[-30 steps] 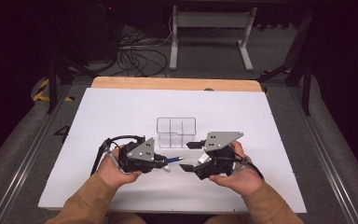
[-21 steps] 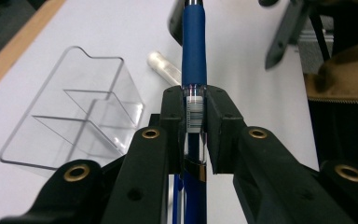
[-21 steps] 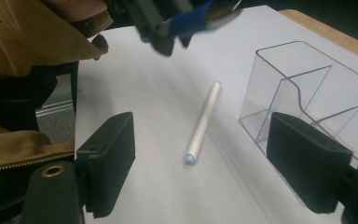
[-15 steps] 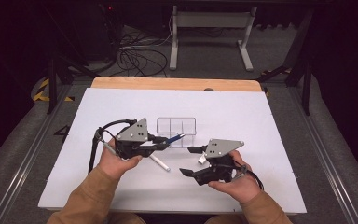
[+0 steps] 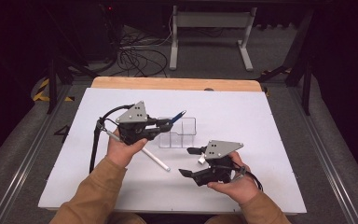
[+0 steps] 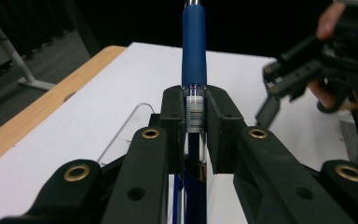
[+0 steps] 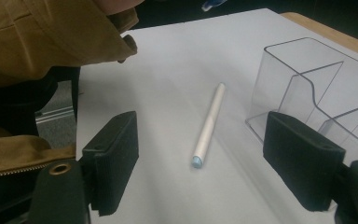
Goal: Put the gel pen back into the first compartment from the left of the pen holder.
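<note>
Since the earlier frames the left gripper [image 5: 165, 125] had lifted off the bench and moved up-left toward the clear organizer, taking the blue pen with it; the white pen stayed behind on the bench, and the right gripper had barely shifted.

High view: left gripper was clenched on the blue pen [image 5: 177, 115], pen tip angled up-right over the left part of the clear plastic organizer [image 5: 186, 133]. White pen [image 5: 153, 158] lay diagonally on the white bench [image 5: 261, 116], just below the left hand [image 5: 126, 149], between the two grippers. Right gripper [image 5: 190, 162] sat near the front edge, well apart from both pens, jaws spread with nothing between them, pointing left. Right hand [image 5: 233, 184] held it from below. Brown sleeves came in from the bottom.

Left gripper view: jaws closed tight on the blue pen [image 6: 194, 56], gripping its clear barrel at a barcode label, blue grip section sticking up past the jaws. Organizer edge [image 6: 126, 126] showed below on the bench. The right gripper [image 6: 279, 88] was visible farther off at upper right.

Right gripper view: jaws released, wide apart. White pen [image 7: 208, 125] lay on the bench between them but farther out, not touched. Organizer [image 7: 303, 79] stood just beside the pen, by the jaw at picture right. Brown sleeve [image 7: 42, 42] at upper left.
</note>
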`<state>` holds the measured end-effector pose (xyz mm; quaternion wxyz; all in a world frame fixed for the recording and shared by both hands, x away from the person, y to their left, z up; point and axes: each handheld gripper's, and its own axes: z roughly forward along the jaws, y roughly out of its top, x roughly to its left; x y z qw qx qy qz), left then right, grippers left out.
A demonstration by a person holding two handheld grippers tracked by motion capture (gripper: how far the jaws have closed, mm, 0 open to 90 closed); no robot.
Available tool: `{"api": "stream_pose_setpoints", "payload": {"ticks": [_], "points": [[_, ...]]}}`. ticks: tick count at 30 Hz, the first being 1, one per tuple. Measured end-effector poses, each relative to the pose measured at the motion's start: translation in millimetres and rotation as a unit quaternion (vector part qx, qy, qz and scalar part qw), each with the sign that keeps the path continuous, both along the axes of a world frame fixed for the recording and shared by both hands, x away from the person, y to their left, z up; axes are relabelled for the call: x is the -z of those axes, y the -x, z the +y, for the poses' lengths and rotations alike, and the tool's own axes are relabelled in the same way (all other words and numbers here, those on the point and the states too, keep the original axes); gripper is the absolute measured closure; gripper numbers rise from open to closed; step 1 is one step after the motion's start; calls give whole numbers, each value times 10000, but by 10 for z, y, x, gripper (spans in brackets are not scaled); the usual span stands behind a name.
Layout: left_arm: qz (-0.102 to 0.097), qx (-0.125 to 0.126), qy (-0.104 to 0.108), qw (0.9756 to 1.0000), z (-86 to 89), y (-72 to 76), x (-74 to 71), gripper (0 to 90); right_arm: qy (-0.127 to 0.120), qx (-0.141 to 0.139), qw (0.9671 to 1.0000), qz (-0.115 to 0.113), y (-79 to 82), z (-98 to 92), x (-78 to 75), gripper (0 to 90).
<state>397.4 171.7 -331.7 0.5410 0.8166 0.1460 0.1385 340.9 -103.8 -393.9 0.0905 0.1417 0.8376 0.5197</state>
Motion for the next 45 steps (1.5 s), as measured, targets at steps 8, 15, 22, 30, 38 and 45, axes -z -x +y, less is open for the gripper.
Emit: {"api": "stream_pose_setpoints", "payload": {"ticks": [8,15,22,30,38,45], "points": [[139,-199,379,9990,-38,-175,49,788,15,-45,10000,26,0,15,22,271],[74,-520,461,9976,-99,-287,105,787,51,-110,9999,32,3,26,41,270],[73,-668,505,9965,-147,-402,166,787,48,-100,9999,39,-1,20,43,269],[84,-703,538,9960,-167,-490,236,786,67,-129,9999,38,-2,30,55,262],[122,-711,622,9955,-180,-571,310,785,88,-147,9998,48,0,38,62,262],[232,-683,592,9956,-188,-612,378,784,88,-155,9998,57,3,34,65,262]]}}
